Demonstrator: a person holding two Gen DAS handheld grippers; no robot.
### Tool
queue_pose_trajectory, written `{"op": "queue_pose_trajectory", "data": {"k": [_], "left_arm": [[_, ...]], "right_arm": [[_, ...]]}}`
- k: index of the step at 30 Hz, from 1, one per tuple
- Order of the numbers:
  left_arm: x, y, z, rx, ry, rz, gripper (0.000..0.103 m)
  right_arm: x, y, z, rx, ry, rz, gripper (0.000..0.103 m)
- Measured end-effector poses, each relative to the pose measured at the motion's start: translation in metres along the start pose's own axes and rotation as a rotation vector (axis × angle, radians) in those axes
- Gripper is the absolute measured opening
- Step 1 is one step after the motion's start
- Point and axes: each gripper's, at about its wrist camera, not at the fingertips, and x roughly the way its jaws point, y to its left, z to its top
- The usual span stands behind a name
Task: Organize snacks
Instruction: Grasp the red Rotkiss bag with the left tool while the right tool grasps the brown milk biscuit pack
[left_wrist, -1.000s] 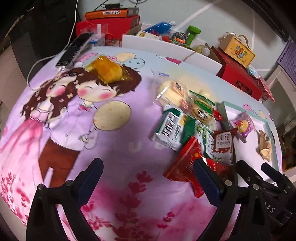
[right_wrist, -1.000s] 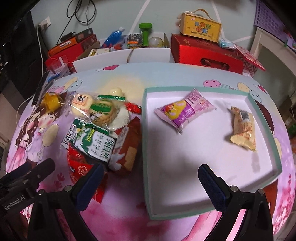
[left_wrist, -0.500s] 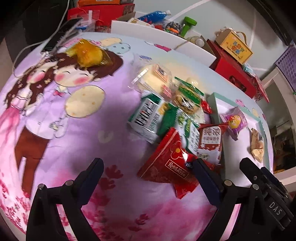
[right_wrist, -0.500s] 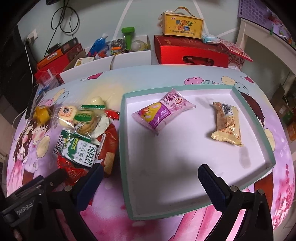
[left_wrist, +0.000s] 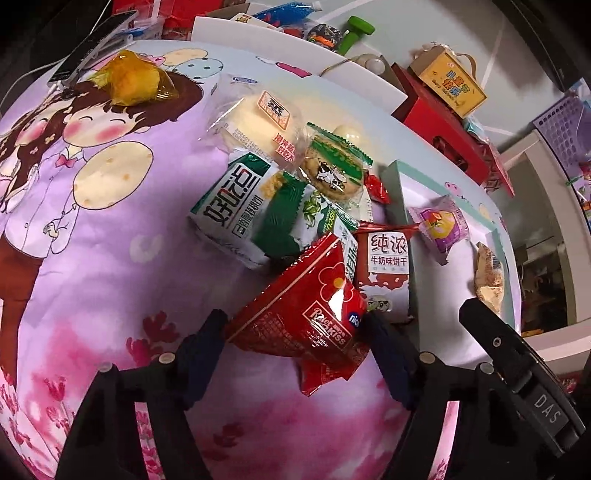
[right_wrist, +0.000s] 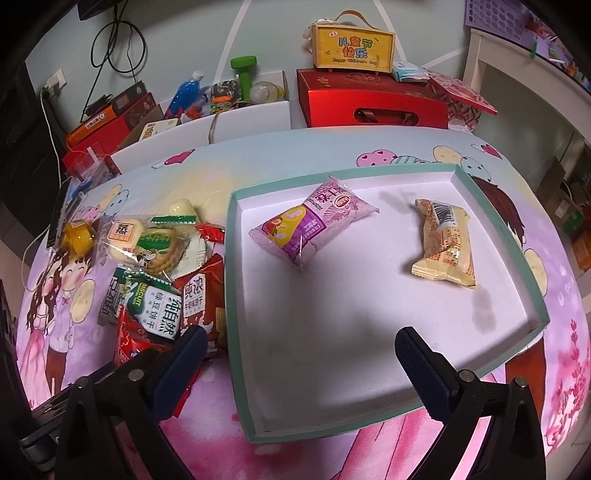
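Observation:
A pile of snack packets lies on the cartoon tablecloth left of a white tray with a teal rim (right_wrist: 236, 280). The tray holds a purple packet (right_wrist: 314, 225) and a beige wafer packet (right_wrist: 445, 243). My left gripper (left_wrist: 295, 343) has its fingers on both sides of a red packet (left_wrist: 310, 314) at the near end of the pile, touching or nearly touching it. Behind it lie green and white biscuit packets (left_wrist: 251, 206) and a red milk biscuit packet (left_wrist: 386, 258). My right gripper (right_wrist: 295, 354) is open and empty over the tray's near part.
A yellow wrapped snack (left_wrist: 136, 79) lies apart at the far left. Red gift boxes (right_wrist: 373, 99), a yellow carton (right_wrist: 351, 46), a green dumbbell (right_wrist: 243, 70) and white boxes stand behind the table. A phone (left_wrist: 92, 40) lies at the far left edge.
My left gripper has moved forward and right to the pile and narrowed around the red packet. My right gripper has drawn back a little from the tray and stays open.

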Motion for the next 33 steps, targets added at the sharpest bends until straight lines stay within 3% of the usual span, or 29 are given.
{"op": "queue_pose_trajectory", "data": {"k": [8, 26, 32, 33], "left_arm": [[-0.002, -0.001, 0.001, 0.005, -0.008, 0.009, 0.068], [-0.029, 0.018, 0.004, -0.038, -0.053, -0.015, 0.067], [-0.043, 0.038, 0.01, -0.09, -0.094, 0.004, 0.067], [-0.045, 0.042, 0.01, -0.101, -0.101, 0.008, 0.067]], "right_arm": [[0.002, -0.002, 0.0, 0.008, 0.003, -0.004, 0.103], [0.0, 0.011, 0.003, -0.045, -0.039, 0.046, 0.102], [0.002, 0.033, 0.0, -0.136, -0.061, 0.052, 0.095], [0.003, 0.036, -0.001, -0.147, -0.061, 0.054, 0.09]]}}
